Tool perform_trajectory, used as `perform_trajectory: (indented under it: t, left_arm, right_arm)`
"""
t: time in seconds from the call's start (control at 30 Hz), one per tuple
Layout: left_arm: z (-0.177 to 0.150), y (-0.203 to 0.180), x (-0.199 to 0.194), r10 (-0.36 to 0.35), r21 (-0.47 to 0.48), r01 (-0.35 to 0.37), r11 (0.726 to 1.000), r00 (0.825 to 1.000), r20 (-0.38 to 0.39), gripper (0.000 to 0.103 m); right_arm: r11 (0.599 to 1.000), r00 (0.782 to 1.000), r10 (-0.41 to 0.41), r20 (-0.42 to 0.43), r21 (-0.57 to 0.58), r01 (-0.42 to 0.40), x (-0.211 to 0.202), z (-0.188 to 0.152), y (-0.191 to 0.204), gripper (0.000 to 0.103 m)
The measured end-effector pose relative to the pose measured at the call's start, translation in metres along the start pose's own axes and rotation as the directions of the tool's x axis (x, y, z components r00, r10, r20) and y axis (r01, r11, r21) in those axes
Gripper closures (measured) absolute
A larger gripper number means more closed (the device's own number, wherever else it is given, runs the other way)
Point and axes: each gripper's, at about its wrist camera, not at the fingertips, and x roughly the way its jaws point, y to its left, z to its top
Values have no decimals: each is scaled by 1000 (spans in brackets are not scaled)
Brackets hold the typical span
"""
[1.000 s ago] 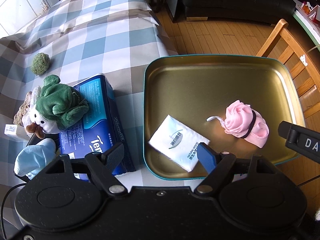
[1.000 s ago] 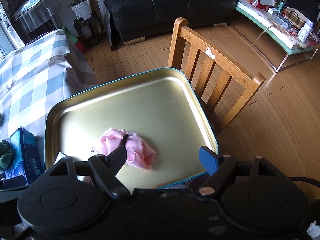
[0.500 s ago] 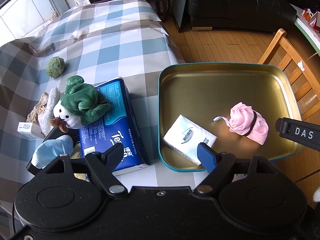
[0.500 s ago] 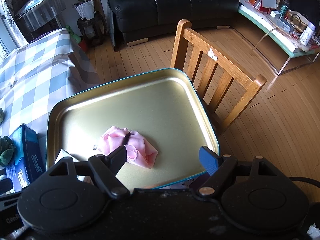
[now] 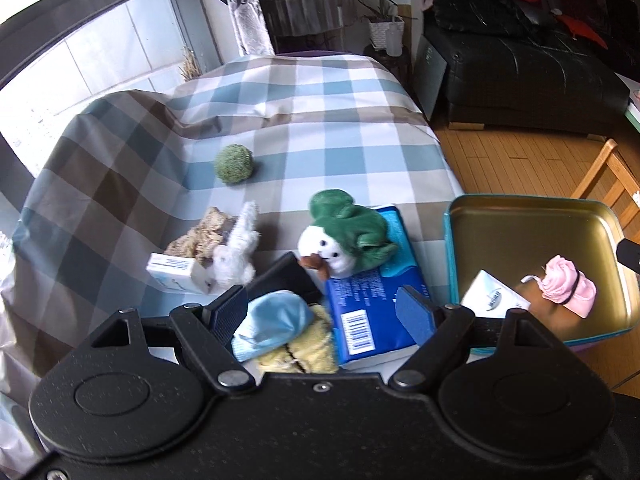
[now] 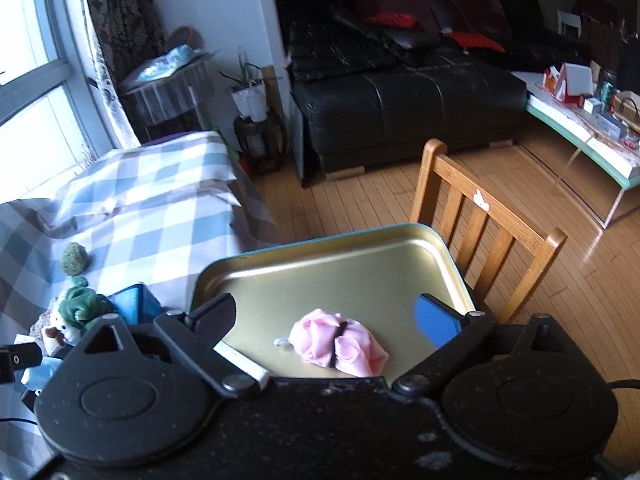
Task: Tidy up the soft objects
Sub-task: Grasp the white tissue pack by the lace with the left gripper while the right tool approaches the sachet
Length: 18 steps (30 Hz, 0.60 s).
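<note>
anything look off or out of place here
Mostly the tray: it juts past the table edge over the floor beside the chair. The green plush also lies slumped across the blue tissue pack.

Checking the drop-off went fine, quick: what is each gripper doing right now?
Left gripper: open, jaws just opening wider, holding nothing.
Right gripper: open, jaws just opened wide, holding nothing; the pink cloth lies free in the tray.

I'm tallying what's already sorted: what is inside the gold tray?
Inside the gold tray lie a pink cloth bundle and a white tissue pack. The left hand-held gripper hides the pack's near end.
</note>
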Motion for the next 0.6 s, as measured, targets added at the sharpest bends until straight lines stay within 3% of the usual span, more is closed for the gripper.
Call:
perform_trajectory:
  t: [0.13, 0.4, 0.6]
  left_arm:
    - [-6, 40, -6, 28, -50, -26, 998, 999, 35, 21]
    - [-14, 107, 2, 116, -171, -101, 980, 990, 79, 12]
    - [-6, 143, 23, 166, -209, -152, 966, 985, 51, 9]
  right_arm:
    - [998, 998, 34, 45, -58, -31, -13, -16, 23, 2]
    - [981, 995, 93, -29, -166, -96, -19, -78, 83, 0]
    - [977, 987, 138, -81, -150, -149, -19, -110, 114, 1]
